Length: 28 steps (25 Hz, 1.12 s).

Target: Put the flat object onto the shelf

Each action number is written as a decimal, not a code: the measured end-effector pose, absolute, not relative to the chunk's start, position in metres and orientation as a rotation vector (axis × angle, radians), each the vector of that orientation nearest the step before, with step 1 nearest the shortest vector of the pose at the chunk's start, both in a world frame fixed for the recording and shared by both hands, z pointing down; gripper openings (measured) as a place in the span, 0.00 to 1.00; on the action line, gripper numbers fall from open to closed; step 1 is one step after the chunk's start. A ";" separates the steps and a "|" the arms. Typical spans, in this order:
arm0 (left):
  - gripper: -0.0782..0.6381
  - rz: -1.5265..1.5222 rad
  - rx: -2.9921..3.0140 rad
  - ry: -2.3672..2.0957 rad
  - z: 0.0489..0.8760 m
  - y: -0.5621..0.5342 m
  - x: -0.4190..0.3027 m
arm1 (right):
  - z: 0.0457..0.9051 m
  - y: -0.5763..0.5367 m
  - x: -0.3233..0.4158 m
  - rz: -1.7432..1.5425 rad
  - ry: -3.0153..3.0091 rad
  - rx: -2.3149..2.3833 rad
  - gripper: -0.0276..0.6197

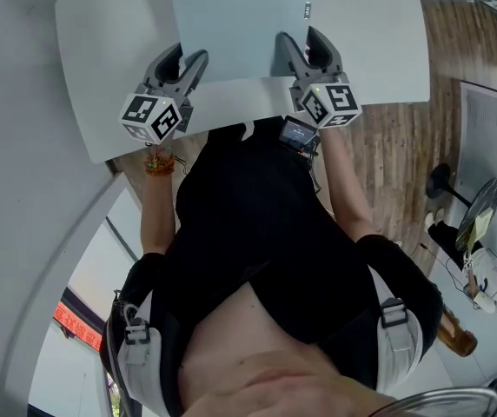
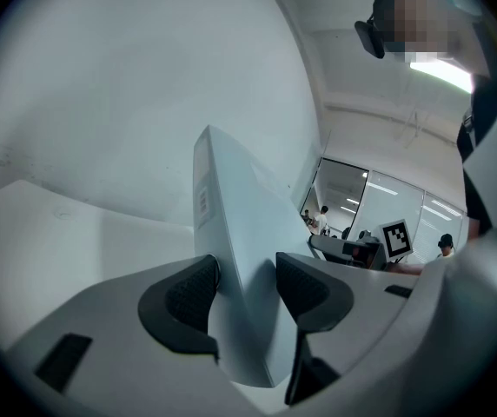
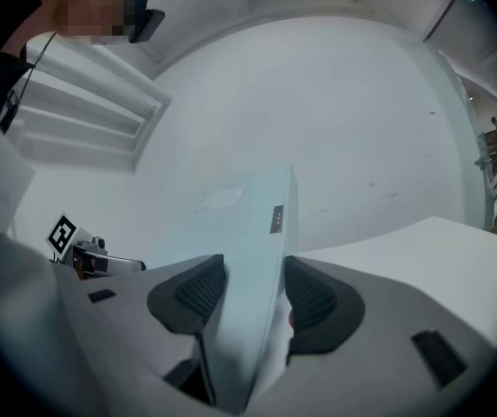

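A flat pale blue-grey box (image 1: 235, 24) is held level in front of me, over a white shelf board (image 1: 101, 68). My left gripper (image 1: 182, 59) is shut on the box's near left edge. My right gripper (image 1: 299, 46) is shut on its near right edge. In the left gripper view the box (image 2: 235, 224) stands on edge between both dark pads, and the gripper (image 2: 247, 289) clamps it. The right gripper view has the box (image 3: 244, 233) pinched the same way by the gripper (image 3: 255, 294). A small label sits on the box's side edge (image 3: 277, 218).
A white wall fills the left side (image 1: 14, 146). The white board's right part (image 1: 387, 50) ends above a wooden floor (image 1: 405, 163). A fan on a stand (image 1: 470, 202) and a seated person (image 1: 492, 285) are at the right. My black-clad body fills the lower view.
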<state>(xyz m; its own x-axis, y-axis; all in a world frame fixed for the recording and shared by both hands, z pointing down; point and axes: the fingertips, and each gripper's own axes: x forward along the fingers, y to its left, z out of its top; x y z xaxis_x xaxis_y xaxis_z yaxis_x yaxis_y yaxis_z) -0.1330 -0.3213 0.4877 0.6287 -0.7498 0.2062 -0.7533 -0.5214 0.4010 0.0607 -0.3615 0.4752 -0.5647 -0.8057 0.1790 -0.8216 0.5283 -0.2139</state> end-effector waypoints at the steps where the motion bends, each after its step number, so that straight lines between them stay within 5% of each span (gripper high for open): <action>1: 0.40 0.019 2.386 -1.182 0.491 -0.322 -0.134 | 0.479 -0.363 0.060 0.440 -2.687 1.431 0.37; 28: 0.40 0.186 2.164 -1.127 0.569 -0.332 -0.129 | 0.571 -0.380 0.063 0.726 -2.495 1.344 0.37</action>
<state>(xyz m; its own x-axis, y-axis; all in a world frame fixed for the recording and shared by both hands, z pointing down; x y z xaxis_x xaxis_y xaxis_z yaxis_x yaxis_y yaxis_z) -0.1291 -0.3323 0.5686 0.6145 -0.6718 0.4136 -0.7691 -0.3933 0.5038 0.0631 -0.3802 0.5714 -0.5595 -0.7212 0.4083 -0.8277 0.4609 -0.3200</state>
